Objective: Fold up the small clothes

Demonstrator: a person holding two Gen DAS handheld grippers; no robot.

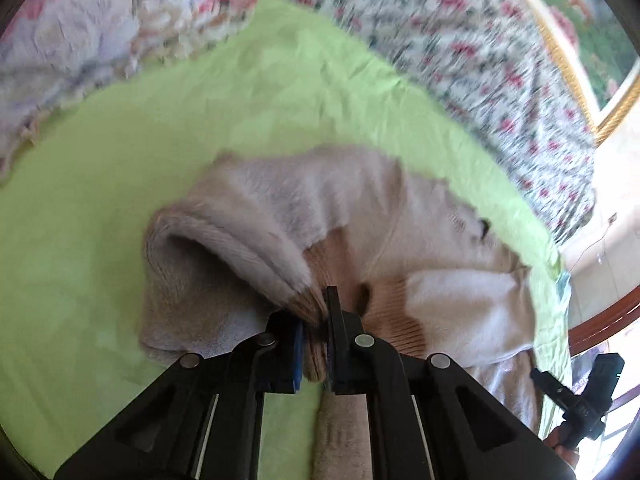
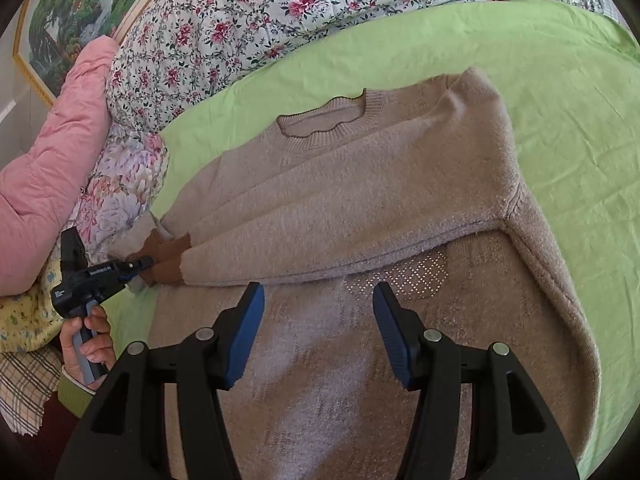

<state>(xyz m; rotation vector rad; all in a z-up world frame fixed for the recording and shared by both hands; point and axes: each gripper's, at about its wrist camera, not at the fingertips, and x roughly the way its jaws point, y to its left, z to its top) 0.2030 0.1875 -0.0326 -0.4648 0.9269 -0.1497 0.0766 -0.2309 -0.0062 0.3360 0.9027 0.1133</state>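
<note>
A beige knit sweater lies on a green sheet, neck hole toward the floral quilt. One sleeve is folded across the chest, its brown cuff at the left. My left gripper is shut on that brown cuff; it also shows in the right wrist view, held by a hand. My right gripper is open and empty, hovering over the sweater's lower body near a studded diamond pattern.
A floral quilt and a pink duvet lie beyond the sheet at the far side. A framed picture hangs behind. A wooden bed edge shows at the right of the left wrist view.
</note>
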